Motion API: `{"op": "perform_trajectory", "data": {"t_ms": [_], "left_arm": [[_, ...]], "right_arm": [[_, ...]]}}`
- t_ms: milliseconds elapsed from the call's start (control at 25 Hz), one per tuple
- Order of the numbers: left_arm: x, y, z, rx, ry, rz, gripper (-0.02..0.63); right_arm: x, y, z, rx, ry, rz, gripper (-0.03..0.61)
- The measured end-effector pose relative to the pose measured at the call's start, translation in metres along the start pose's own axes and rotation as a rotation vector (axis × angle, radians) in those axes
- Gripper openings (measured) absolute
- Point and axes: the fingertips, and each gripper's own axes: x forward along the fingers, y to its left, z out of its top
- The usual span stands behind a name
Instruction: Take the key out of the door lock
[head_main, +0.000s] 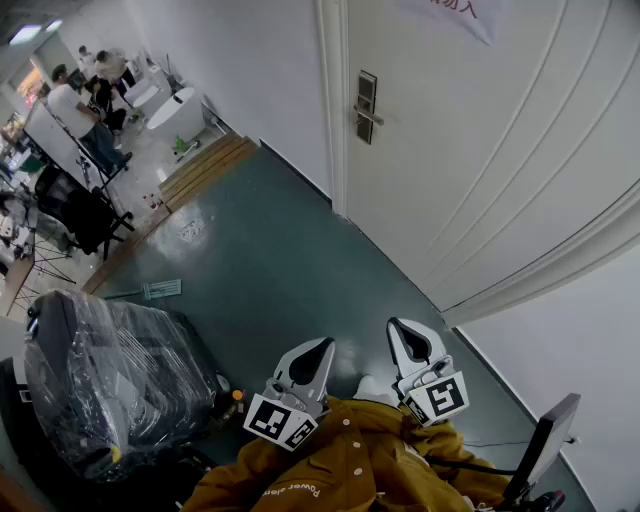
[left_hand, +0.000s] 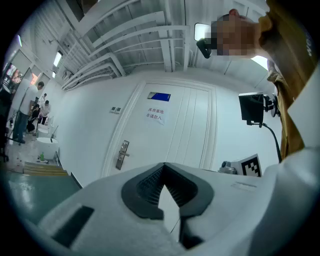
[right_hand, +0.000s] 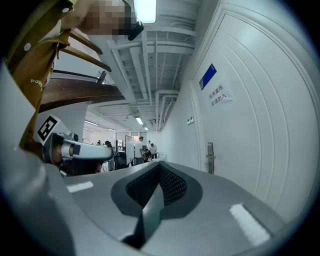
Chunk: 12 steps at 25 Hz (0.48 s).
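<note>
Left gripper (head_main: 322, 348): jaws clenched, pads together, nothing between them.
Right gripper (head_main: 400, 328): jaws clenched, empty.
Both grippers side by side, apart, held level close to operator's mustard jacket (head_main: 350, 460).
White door (head_main: 480, 150): closed, ahead of both grippers, well apart from them.
Lock plate (head_main: 366, 105) with lever handle: on door, near frame edge. Key too small to make out at plate in any view.
Teal floor (head_main: 270, 260): lies between grippers and door.
Plastic-wrapped black furniture (head_main: 110, 365): left of left gripper in head view.

Well beyond left gripper (head_main: 322, 348) and right gripper (head_main: 400, 328), door lock (head_main: 366, 106) on door (head_main: 480, 150).
</note>
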Motion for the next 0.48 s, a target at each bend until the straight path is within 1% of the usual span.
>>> {"op": "perform_trajectory", "data": {"t_ms": [160, 280, 400, 440, 480], "left_arm": [[0.000, 0.001, 0.001, 0.007, 0.004, -0.003, -0.002], [-0.002, 0.004, 0.002, 0.007, 0.001, -0.002, -0.002], [-0.004, 0.007, 0.001, 0.003, 0.004, -0.001, -0.002], [-0.005, 0.008, 0.001, 0.002, 0.005, -0.002, -0.002], [-0.006, 0.008, 0.001, 0.001, 0.005, -0.004, -0.002]], "right_arm": [[0.002, -0.001, 0.000, 0.001, 0.001, -0.008, 0.006], [0.004, 0.003, 0.000, 0.008, -0.005, 0.005, 0.006], [0.006, 0.008, 0.007, 0.063, -0.057, 0.037, 0.008], [0.007, 0.010, 0.008, 0.082, -0.071, 0.046, 0.061], [0.007, 0.012, 0.009, 0.089, -0.075, 0.048, 0.088]]}}
